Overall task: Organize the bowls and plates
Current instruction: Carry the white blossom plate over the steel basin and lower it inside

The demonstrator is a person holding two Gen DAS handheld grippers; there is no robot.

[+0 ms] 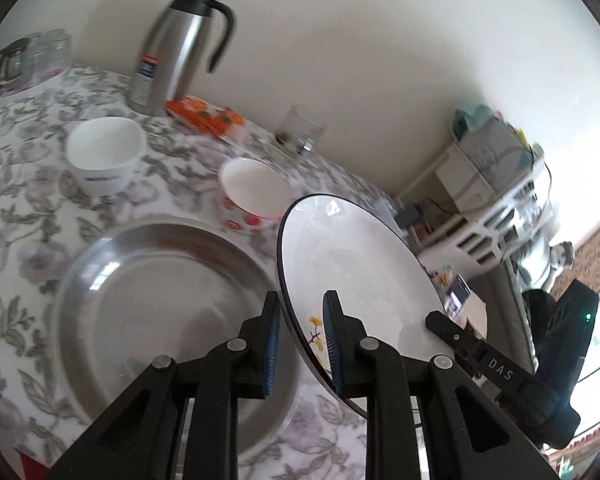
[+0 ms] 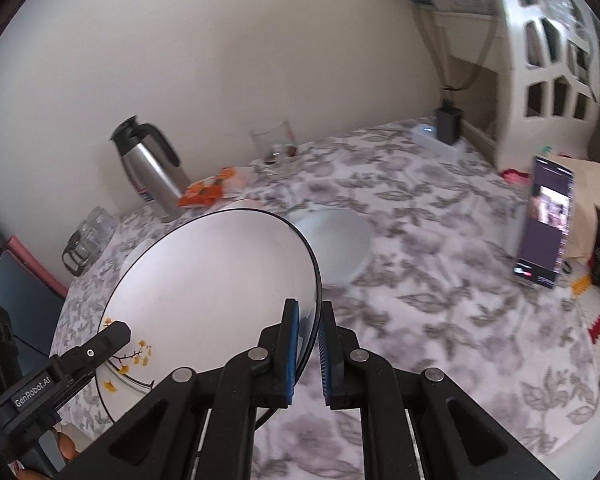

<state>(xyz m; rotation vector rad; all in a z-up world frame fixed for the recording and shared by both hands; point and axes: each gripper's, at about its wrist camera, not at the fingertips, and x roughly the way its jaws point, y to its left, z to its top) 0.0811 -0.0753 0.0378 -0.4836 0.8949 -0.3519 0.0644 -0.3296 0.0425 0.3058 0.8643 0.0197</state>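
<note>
A white plate with a black rim and yellow flowers point(image 1: 352, 264) is held tilted above the table by both grippers. My left gripper point(image 1: 302, 316) is shut on its near rim, beside a large steel plate point(image 1: 160, 304). My right gripper point(image 2: 309, 328) is shut on the plate's opposite rim point(image 2: 220, 280). A plain white bowl point(image 1: 104, 152) and a white bowl with red flowers point(image 1: 254, 192) stand farther back on the floral tablecloth. Another white bowl point(image 2: 340, 240) lies behind the plate in the right wrist view.
A steel thermos jug point(image 1: 180, 48), an orange packet point(image 1: 206, 116) and a glass point(image 1: 302, 130) stand near the wall. Glass jars point(image 1: 28, 60) are at the far left. A phone point(image 2: 546, 220) stands upright on the right. A white shelf point(image 2: 548, 52) stands beyond.
</note>
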